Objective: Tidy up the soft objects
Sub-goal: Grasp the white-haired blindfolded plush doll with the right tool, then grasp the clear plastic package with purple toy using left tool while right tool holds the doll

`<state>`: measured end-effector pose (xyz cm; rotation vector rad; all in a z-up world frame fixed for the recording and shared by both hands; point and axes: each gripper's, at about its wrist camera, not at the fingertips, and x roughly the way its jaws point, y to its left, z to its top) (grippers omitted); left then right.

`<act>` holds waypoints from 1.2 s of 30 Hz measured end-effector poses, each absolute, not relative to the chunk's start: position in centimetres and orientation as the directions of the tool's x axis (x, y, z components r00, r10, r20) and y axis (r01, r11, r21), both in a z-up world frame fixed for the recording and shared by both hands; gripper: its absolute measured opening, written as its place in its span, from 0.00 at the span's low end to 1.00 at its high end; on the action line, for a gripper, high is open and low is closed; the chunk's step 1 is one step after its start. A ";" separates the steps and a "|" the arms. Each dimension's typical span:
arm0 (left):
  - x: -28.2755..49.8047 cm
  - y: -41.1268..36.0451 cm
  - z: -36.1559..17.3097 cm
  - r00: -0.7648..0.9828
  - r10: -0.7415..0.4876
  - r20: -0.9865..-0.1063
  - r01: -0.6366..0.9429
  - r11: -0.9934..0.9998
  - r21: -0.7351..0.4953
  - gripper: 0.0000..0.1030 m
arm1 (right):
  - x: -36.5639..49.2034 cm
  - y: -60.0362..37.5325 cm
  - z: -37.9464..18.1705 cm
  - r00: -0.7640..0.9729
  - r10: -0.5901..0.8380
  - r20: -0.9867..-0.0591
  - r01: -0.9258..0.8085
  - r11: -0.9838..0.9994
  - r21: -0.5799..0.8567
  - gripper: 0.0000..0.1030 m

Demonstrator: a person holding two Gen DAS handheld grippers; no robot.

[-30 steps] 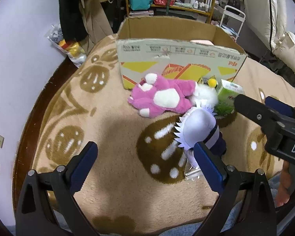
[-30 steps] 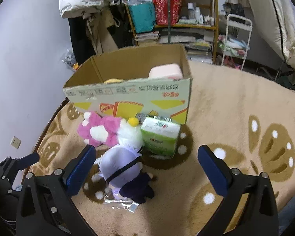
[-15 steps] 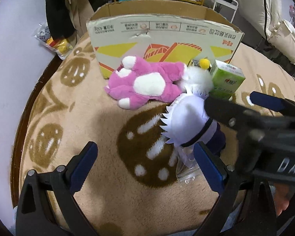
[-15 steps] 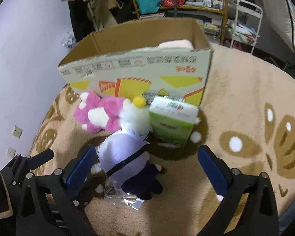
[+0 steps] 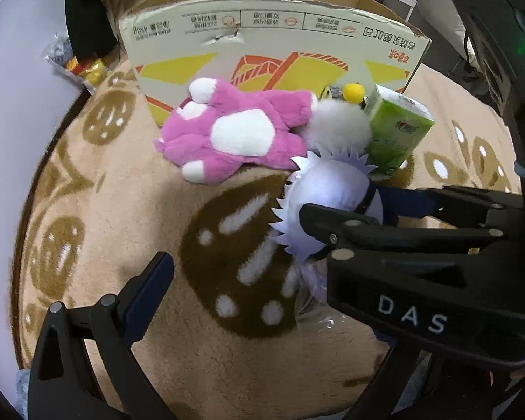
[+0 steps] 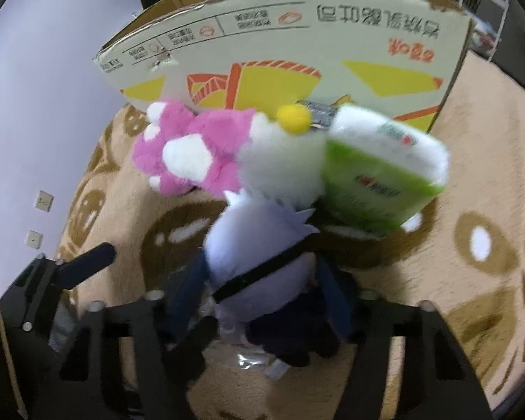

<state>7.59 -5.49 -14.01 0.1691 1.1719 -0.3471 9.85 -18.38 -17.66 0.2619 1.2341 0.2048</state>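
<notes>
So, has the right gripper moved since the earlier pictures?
Yes. The right gripper has come down toward the cardboard box and its jaws have just been closing around the white-haired plush doll.

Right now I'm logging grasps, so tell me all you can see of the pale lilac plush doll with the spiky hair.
The pale lilac plush doll with spiky hair looks soft and fleecy: a big round head fringed with felt spikes, a black band across it and a dark navy body. It lies on the tan patterned blanket, over a clear plastic wrapper, its head by the fluffy white toy. The right gripper jaws, just closing, squeeze its sides.
</notes>
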 end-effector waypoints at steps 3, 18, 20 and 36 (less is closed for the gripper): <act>7.7 -5.4 -14.4 0.325 -0.181 -0.928 0.345 0.937 -0.061 0.94 | 9.9 -18.1 -17.6 0.315 0.290 -0.904 -0.011 0.953 0.302 0.55; 7.3 -6.6 -15.8 0.274 -0.193 -0.942 0.358 0.930 -0.086 0.94 | 9.3 -20.5 -16.2 0.315 0.221 -0.923 0.028 0.970 0.242 0.55; 7.4 -6.7 -16.2 0.260 -0.196 -0.946 0.355 0.930 -0.095 0.94 | 9.3 -20.7 -16.1 0.314 0.210 -0.926 0.032 0.972 0.231 0.55; 7.7 -7.8 -18.2 0.215 -0.201 -0.956 0.330 0.936 -0.123 0.95 | 8.2 -23.0 -15.8 0.316 0.159 -0.935 0.118 0.972 0.205 0.57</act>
